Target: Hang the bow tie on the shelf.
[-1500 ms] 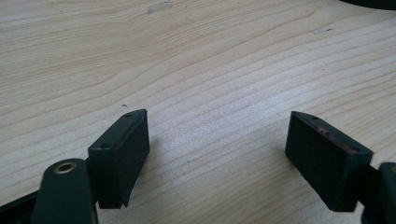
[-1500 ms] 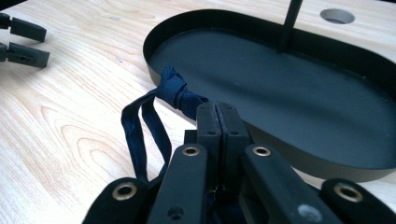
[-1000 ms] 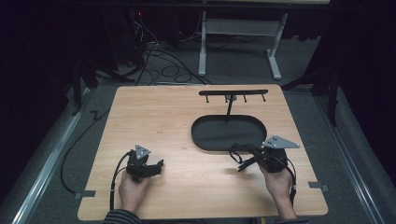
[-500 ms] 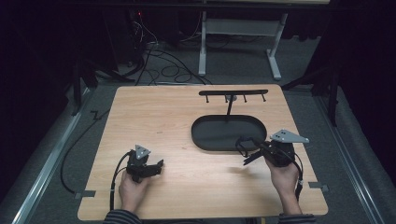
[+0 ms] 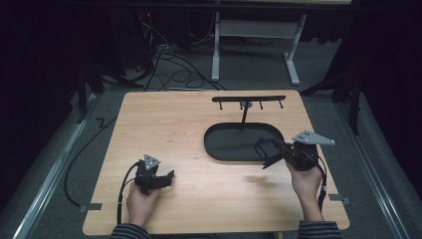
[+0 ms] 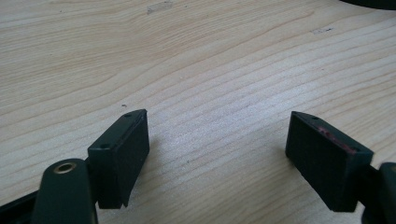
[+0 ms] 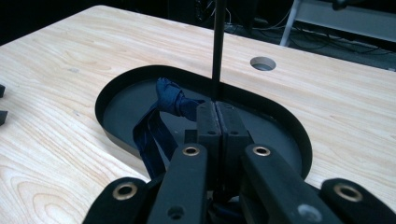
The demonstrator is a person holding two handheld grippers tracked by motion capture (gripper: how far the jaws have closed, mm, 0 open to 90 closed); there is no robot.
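- Dark blue fabric, a knotted band or tie [image 7: 169, 100], hangs from our right gripper [image 7: 218, 116]; its jaws are pressed together on the cloth just past the knot.
- We hold it over the black oval tray [image 5: 219, 147], beside the upright post [image 7: 218, 46], probably so the loop can go onto the hook rail [image 5: 249, 99] above.
- Our left gripper [image 6: 217, 149] rests low over the bare wooden table [image 6: 196, 60], jaws wide apart and holding nothing, likely waiting in reserve.
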